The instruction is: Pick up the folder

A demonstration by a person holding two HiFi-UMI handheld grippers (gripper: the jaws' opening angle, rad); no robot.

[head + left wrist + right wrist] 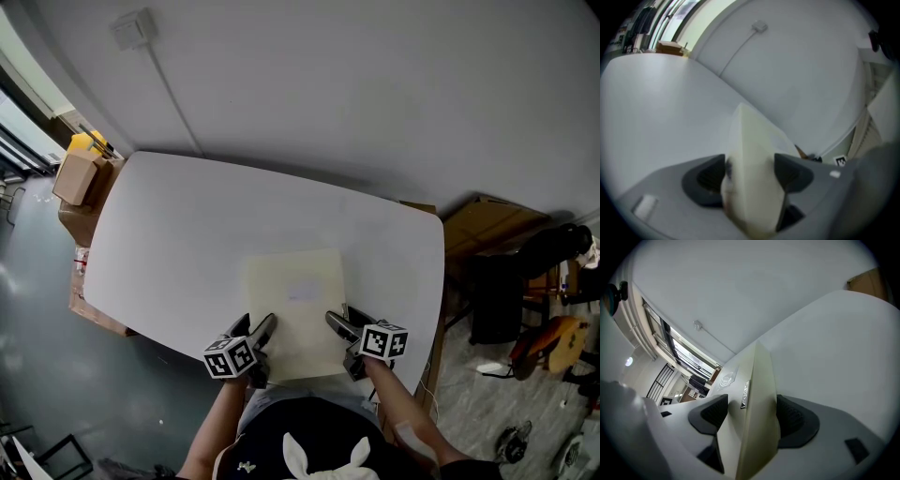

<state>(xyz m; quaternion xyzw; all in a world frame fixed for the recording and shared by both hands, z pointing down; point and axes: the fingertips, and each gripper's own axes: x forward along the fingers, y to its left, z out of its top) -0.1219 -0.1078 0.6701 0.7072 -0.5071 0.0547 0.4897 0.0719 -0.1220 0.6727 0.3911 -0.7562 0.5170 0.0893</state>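
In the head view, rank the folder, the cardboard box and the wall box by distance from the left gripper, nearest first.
1. Folder, between the left gripper's jaws.
2. Cardboard box, beside the table's far left corner.
3. Wall box, up beyond the table's far edge.

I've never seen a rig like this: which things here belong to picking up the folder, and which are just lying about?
In the job: folder, sitting between the jaws of the left gripper and right gripper; white table beneath.
Lying about: cardboard box, yellow object, wall socket, brown cardboard beyond the table.
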